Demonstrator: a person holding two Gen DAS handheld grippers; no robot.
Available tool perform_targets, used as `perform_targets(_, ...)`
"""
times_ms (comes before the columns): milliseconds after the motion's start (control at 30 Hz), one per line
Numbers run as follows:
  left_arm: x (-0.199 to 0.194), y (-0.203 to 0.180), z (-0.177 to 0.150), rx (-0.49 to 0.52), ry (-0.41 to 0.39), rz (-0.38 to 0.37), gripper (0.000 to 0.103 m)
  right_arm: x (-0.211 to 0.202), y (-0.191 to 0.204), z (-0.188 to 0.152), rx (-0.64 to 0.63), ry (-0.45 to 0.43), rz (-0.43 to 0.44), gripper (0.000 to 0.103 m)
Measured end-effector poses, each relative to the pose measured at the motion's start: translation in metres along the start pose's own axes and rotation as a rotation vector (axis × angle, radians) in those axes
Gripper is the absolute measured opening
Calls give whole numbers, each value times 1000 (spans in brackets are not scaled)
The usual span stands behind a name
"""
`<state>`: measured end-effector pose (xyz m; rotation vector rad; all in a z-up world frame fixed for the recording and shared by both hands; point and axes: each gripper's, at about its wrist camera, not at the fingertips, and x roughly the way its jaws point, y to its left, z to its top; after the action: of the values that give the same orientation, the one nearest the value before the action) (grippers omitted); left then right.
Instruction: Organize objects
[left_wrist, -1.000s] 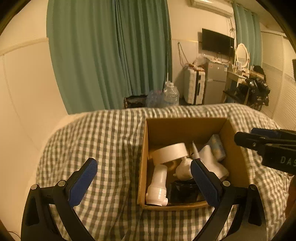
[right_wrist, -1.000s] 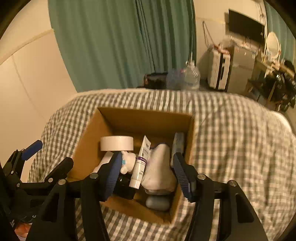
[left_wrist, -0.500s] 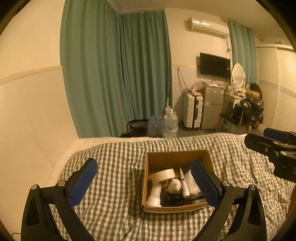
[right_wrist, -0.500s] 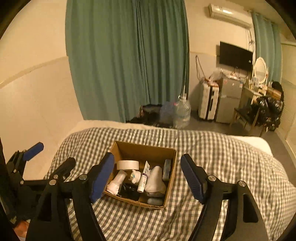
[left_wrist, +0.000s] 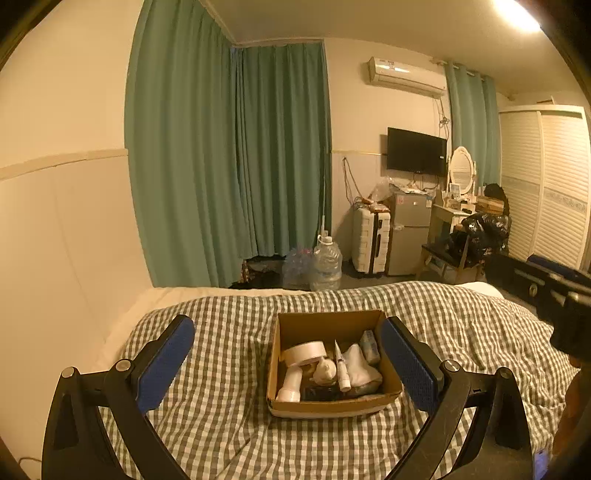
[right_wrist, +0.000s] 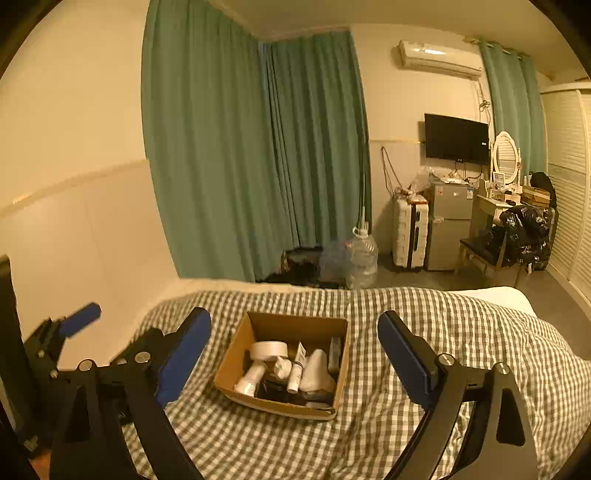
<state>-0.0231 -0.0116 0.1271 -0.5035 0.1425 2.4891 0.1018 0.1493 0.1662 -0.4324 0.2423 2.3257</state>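
A cardboard box (left_wrist: 295, 408) sits on a checked bedspread (left_wrist: 229, 424); it also shows in the right wrist view (right_wrist: 231, 363). It holds a white tape roll (left_wrist: 303, 352), a white bottle (left_wrist: 290, 386), a small tube (left_wrist: 341, 367), a white cloth (left_wrist: 358, 365) and other small items. My left gripper (left_wrist: 288, 363) is open and empty, held well back from the box. My right gripper (right_wrist: 295, 356) is open and empty, also well back. The left gripper shows at the left edge of the right wrist view (right_wrist: 79, 319).
Green curtains (left_wrist: 229, 166) hang behind the bed. On the floor beyond stand water jugs (left_wrist: 327, 266), a white suitcase (left_wrist: 371, 242), a small fridge (left_wrist: 410, 229) and a cluttered desk with a chair (left_wrist: 469, 232). A wardrobe (left_wrist: 546, 177) is at the right.
Both grippers have pulled back and up from the box, which now looks smaller and farther. The right gripper's jaws have opened wider. The box contents have not moved.
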Motion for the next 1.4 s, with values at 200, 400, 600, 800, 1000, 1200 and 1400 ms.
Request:
perform_targets(200, -2, 4, -31, -48, 34, -3, 103, -9, 3, -29, -40, -46, -67, 100)
perform_targets(400, 0, 9, -58, -45, -2, 49, 103, 2, -11, -73, -8, -19, -112, 100)
perform_targets(600, 11, 5, -78, -13, -2, 82, 103, 22, -19, -107, -57, -5, -151, 100)
perform_targets(800, 18, 3, -85, -14, 28, 37, 103, 31, -22, -122, -62, 9, -133, 100)
perform_targets(1000, 20, 1, -89, -11, 37, 26, 103, 34, -24, -124, -54, 27, -135, 100)
perform_targets(1200, 21, 0, -91, -4, 46, 16, 103, 35, -23, -125, -59, 38, -138, 100)
perform_targets(1400, 21, 3, -92, -10, 52, 11, 103, 35, -22, -126, -57, 42, -139, 100)
